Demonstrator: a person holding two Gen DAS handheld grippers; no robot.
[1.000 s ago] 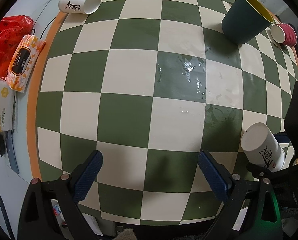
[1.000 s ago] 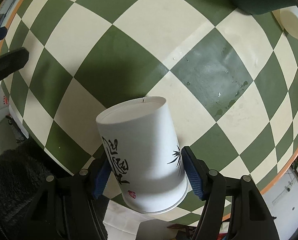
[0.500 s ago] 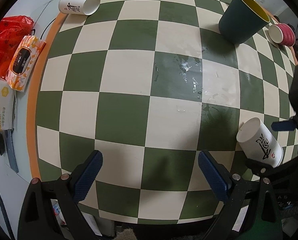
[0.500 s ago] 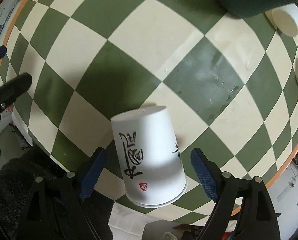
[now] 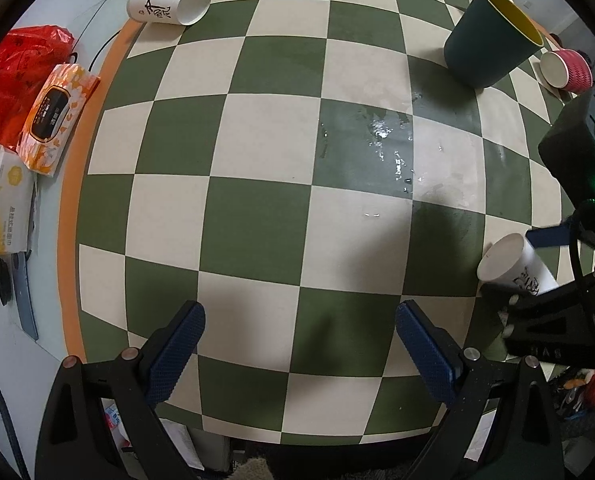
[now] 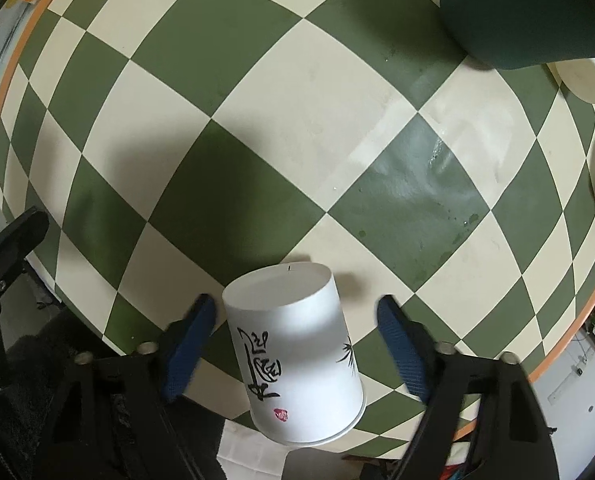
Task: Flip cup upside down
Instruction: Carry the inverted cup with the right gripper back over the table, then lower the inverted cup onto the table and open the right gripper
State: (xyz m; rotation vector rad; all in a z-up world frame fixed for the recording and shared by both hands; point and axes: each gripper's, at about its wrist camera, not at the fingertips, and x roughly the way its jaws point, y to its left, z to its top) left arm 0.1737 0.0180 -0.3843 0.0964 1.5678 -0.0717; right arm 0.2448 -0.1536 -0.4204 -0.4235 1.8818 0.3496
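A white paper cup with black calligraphy (image 6: 297,344) stands upside down on the checkered table (image 6: 257,132), rim down, near its front edge. My right gripper (image 6: 297,340) is open, its blue pads on either side of the cup and apart from it. The cup also shows in the left wrist view (image 5: 511,266), at the right, between the right gripper's fingers. My left gripper (image 5: 299,354) is open and empty above the table's front edge.
A second white paper cup (image 5: 167,0) lies on its side at the far left. A dark green cup with yellow inside (image 5: 491,34) and a pink cup (image 5: 565,70) stand far right. A wet patch (image 5: 381,144) marks the middle. Tissue packs (image 5: 55,114) lie left of the table.
My right gripper has opened and let go of the white cup, which now stands rim down on the table. The jaws have widened and pulled back slightly. The left gripper has stayed put.
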